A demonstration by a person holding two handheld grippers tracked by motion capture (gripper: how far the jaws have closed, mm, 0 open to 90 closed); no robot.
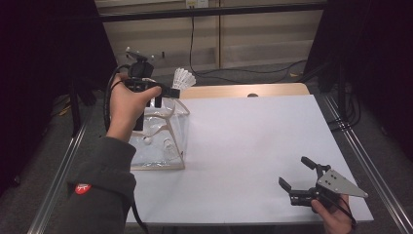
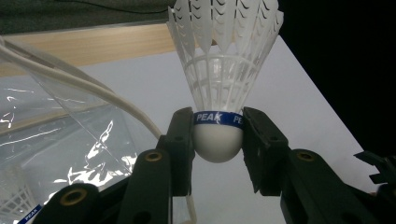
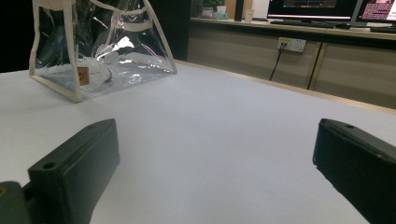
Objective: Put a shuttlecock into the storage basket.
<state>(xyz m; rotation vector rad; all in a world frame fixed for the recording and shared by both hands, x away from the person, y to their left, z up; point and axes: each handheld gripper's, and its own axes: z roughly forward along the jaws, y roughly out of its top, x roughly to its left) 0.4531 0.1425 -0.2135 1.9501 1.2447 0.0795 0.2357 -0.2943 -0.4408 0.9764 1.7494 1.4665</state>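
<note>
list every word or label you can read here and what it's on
"PEAK" in white on the blue band of the shuttlecock clamped in the left gripper.
"PEAK" again on a second shuttlecock inside the clear bag.
Red badge on the sleeve: too small to read.
Tag in the bag: blurred.
Screens behind the table: unreadable.

Two grippers: the left gripper [image 1: 165, 92] has one shuttlecock [image 2: 223, 70] between its fingers [image 2: 180, 140], and the right gripper [image 1: 297, 175] has nothing between its spread fingers. One clear bag [image 1: 160, 134] sits just below the left fingers, with at least one more shuttlecock [image 2: 16, 205] inside. Shuttlecocks seen: two.
</note>
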